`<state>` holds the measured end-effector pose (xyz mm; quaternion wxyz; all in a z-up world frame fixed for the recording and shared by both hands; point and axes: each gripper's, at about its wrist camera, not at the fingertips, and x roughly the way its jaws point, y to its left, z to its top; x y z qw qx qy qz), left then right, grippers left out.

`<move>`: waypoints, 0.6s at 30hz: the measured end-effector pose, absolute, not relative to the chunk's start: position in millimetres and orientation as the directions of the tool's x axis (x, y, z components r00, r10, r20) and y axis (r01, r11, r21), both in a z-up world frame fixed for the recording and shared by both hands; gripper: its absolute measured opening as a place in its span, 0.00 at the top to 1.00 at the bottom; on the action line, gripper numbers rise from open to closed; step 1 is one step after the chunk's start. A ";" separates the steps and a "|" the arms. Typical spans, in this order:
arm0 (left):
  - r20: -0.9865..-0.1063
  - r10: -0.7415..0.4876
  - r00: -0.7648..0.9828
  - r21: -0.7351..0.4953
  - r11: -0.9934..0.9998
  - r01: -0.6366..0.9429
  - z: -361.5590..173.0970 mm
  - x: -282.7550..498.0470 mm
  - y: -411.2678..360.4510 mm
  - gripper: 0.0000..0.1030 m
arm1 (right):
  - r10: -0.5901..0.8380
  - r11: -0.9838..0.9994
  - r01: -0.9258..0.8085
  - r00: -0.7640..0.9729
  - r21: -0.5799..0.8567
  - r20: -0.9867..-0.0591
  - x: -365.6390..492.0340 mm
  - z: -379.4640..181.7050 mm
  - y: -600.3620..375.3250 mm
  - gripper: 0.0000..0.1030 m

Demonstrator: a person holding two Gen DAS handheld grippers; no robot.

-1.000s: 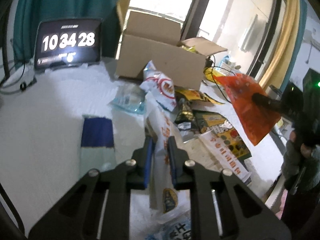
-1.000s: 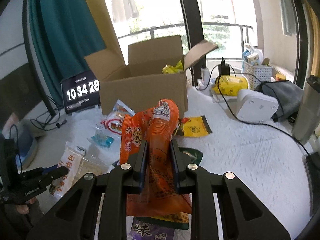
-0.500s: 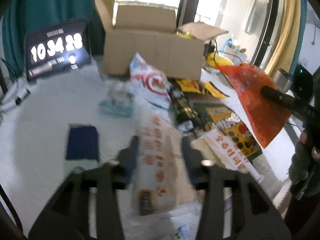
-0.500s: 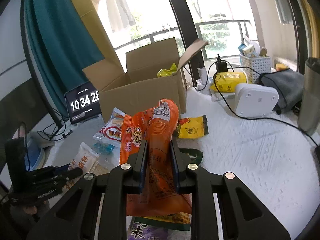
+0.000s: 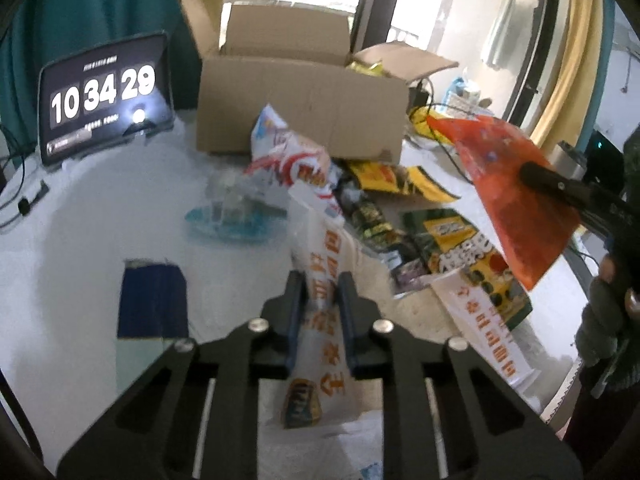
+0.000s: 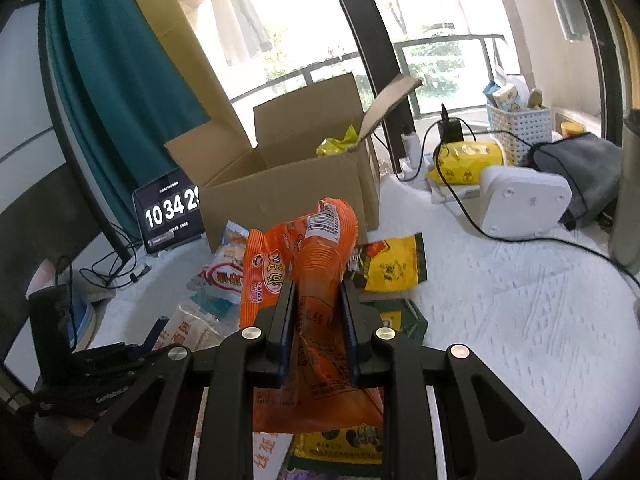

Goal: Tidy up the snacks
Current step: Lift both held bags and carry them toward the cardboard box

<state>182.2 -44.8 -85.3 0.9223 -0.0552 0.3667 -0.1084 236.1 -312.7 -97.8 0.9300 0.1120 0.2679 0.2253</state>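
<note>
Both grippers clamped on snack packs — the box waits behind the pile.

The left gripper (image 5: 319,292) is clenched on a long white pack (image 5: 326,292) with orange print, which lies partly on the worktop (image 5: 100,216) among the loose snacks. To do this well, lift it straight up until its tail clears the packs beside it, then carry it over the box (image 5: 304,112) rim before letting go. The right gripper (image 6: 318,304) grasps an orange pack (image 6: 316,276) held up off the worktop — glossy, crinkled, folded between the fingers (image 6: 286,320), barcode at its top. It looks light and floppy, so keep the squeeze firm and drop it through the open flaps, where a yellow pack (image 6: 338,145) already shows.
</note>
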 end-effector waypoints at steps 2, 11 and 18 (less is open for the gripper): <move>-0.652 -0.248 0.717 -0.185 0.968 0.167 -75.9 182.8 -43.6 0.84 | 0.476 0.875 -0.362 0.762 0.321 -0.439 238.9 -90.5 -311.5 0.78; -0.572 -0.260 0.778 -0.188 0.965 0.183 -26.5 199.0 -23.1 0.84 | 0.458 0.886 -0.371 0.793 0.278 -0.402 256.7 -55.3 -303.4 0.78; -0.492 -0.239 0.837 -0.164 0.970 0.180 13.7 221.5 -0.8 0.84 | 0.449 0.892 -0.386 0.814 0.234 -0.368 278.4 -26.4 -289.6 0.78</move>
